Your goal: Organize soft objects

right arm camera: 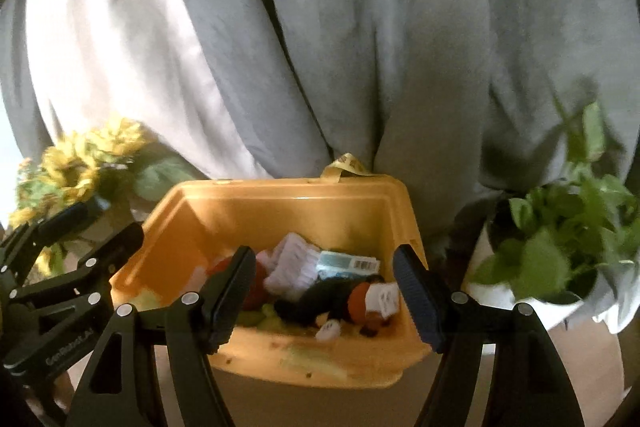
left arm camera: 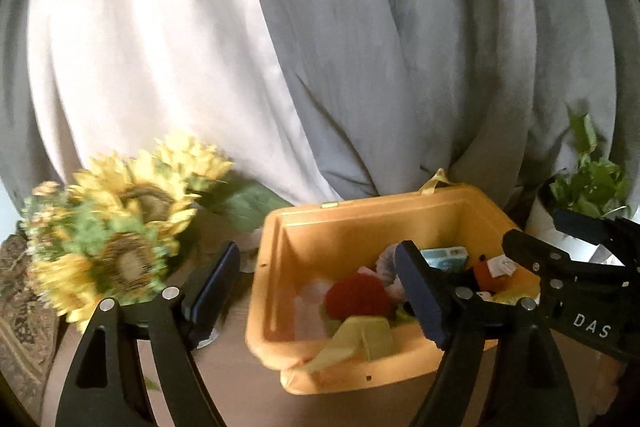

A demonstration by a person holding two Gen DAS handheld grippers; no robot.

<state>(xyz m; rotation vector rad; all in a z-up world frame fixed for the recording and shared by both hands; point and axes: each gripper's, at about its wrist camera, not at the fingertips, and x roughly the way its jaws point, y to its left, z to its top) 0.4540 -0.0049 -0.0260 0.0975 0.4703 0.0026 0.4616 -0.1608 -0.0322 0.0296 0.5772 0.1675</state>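
Note:
A yellow plastic bin (left arm camera: 288, 267) (right arm camera: 184, 227) stands on the brown table and holds several soft things: a red plush ball (left arm camera: 356, 297), a pale green cloth (left arm camera: 360, 341), a white knitted piece (right arm camera: 294, 263), a blue-white packet (right arm camera: 348, 263) and a dark plush toy with an orange head (right arm camera: 352, 301). My left gripper (left arm camera: 316, 291) is open and empty, in front of the bin's left side. My right gripper (right arm camera: 326, 293) is open and empty, in front of the bin. Each gripper shows in the other's view, the right one (left arm camera: 568, 239) and the left one (right arm camera: 92, 223).
A bunch of artificial sunflowers (left arm camera: 120, 227) (right arm camera: 80, 163) stands left of the bin. A green potted plant in a white pot (right arm camera: 560, 239) (left arm camera: 588, 183) stands to the right. Grey and white curtains (left arm camera: 320, 47) hang close behind. A patterned cloth (left arm camera: 20, 307) lies at far left.

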